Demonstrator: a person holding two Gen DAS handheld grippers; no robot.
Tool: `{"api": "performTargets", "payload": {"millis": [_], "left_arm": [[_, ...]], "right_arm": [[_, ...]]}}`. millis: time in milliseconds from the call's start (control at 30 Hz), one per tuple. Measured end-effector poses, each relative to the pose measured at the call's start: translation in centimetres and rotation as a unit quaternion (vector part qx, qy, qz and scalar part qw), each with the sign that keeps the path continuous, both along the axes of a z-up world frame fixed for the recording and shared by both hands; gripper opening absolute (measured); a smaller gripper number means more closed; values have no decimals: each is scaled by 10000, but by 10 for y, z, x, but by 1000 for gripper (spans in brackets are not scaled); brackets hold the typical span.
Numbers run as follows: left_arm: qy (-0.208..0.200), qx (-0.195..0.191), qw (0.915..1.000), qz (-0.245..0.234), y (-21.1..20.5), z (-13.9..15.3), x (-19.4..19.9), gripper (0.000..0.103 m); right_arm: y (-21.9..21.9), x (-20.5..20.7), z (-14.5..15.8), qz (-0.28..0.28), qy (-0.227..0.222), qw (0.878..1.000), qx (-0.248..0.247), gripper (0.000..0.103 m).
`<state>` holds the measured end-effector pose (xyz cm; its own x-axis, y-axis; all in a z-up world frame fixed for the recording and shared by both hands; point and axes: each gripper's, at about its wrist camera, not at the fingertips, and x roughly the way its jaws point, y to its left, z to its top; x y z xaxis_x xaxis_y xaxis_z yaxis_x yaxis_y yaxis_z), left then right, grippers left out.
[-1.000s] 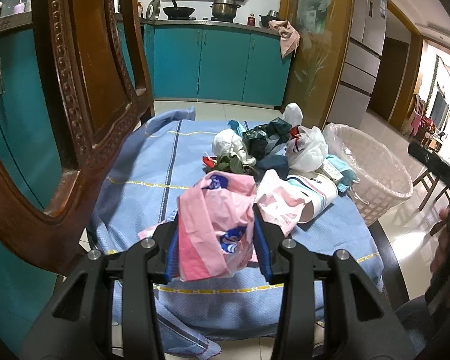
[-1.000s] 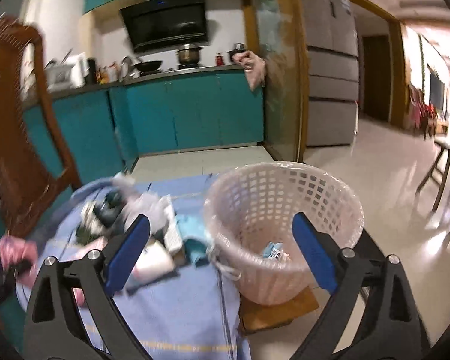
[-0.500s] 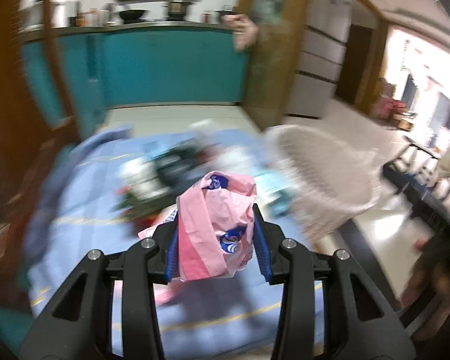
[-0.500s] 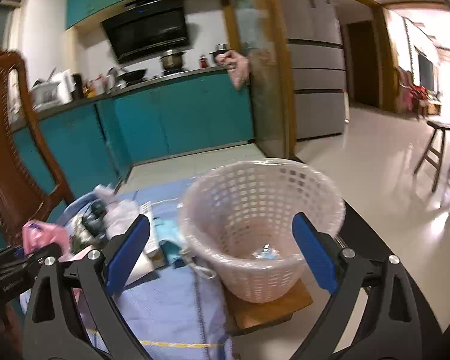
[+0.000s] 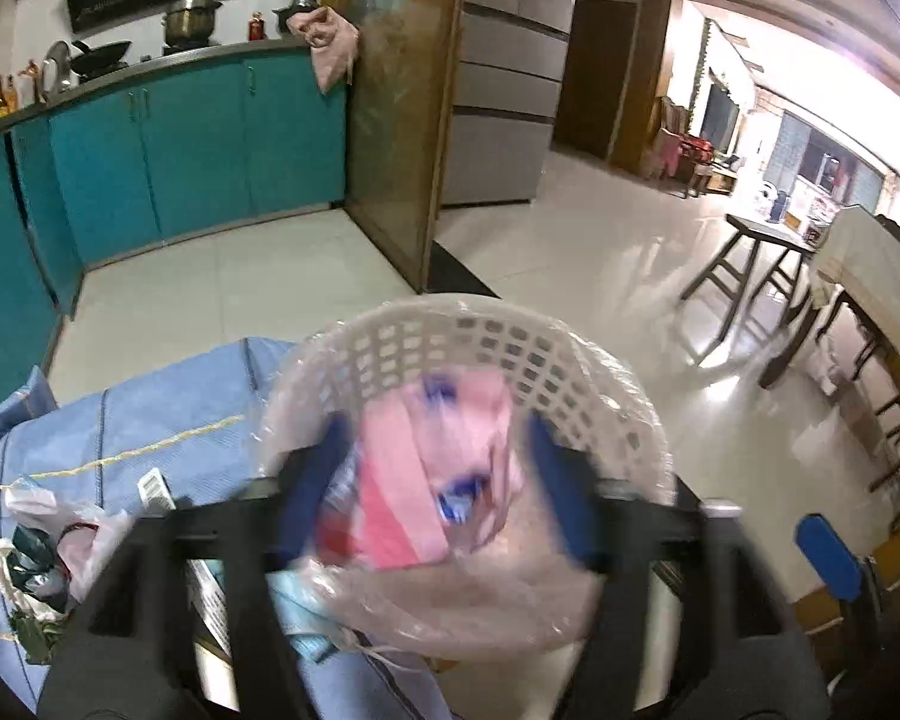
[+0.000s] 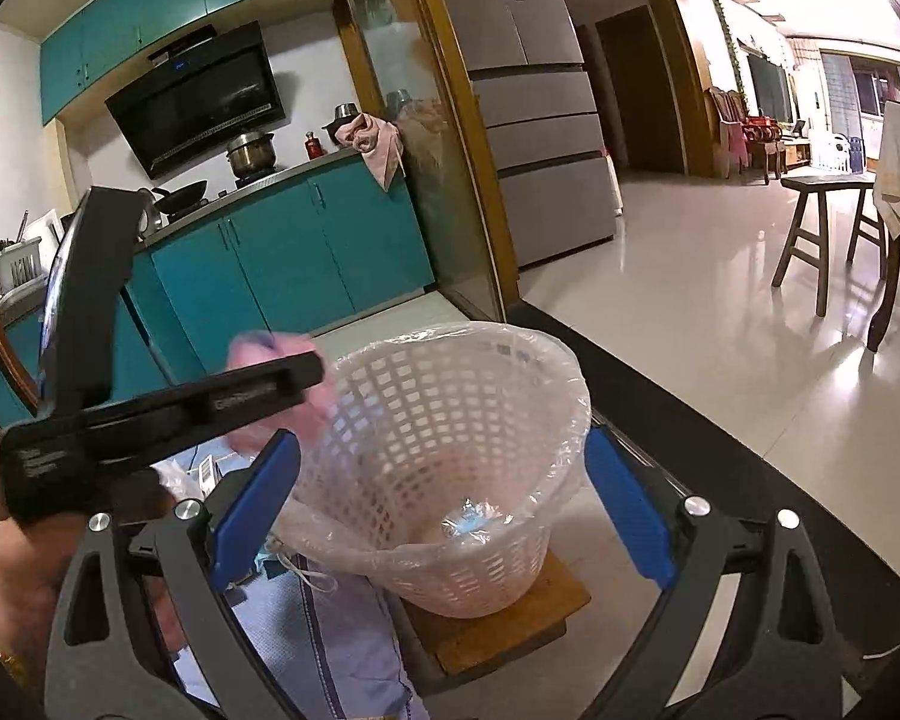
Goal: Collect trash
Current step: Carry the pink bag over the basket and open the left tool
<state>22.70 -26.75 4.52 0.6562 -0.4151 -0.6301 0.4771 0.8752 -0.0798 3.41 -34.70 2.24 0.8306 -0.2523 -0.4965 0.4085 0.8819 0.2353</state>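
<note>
Jaws of the left gripper stand spread apart, and we note the pink plastic bag between the blue pads; the view is motion-blurred, and we cannot tell whether the pads are touching the bag. We record the bag as sitting over the mouth of the white lattice basket, which is lined with a clear plastic liner. From the right wrist view we see the left gripper from the side, reaching to the near rim of the basket with pink plastic at its tip.

Jaws of the right gripper are wide open and hold nothing; they stand either side of the basket. We observe a small blue-and-clear scrap lying at the basket bottom. The basket stands on a wooden board.

We note further trash on the blue cloth covering the counter: a white bag and dark green scraps at the left edge, well apart from the basket.
</note>
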Motion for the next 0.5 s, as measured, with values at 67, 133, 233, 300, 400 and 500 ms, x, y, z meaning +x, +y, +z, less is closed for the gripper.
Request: {"api": "performTargets", "payload": {"millis": [67,133,233,300,400,500], "left_arm": [[-353,-10,9992,193,10,8,-6,90],[-543,-100,9982,233,26,20,-18,92],[-1087,-305,9917,611,79,48,-58,99],[-1468,-596,9829,934,128,62,-97,100],[-1539,-509,9773,1363,179,54,-133,100],[-1430,-357,9710,1881,221,27,-156,100]], "right_arm": [[-2,0,-1,60,22,10000,50,93],[2,0,-2,157,12,9998,73,93],[11,-1,2,382,-33,9993,-12,93],[24,2,2,687,-77,9976,-38,93],[48,6,4,1111,-49,9937,-138,93],[72,6,5,1460,19,9892,-132,93]]}}
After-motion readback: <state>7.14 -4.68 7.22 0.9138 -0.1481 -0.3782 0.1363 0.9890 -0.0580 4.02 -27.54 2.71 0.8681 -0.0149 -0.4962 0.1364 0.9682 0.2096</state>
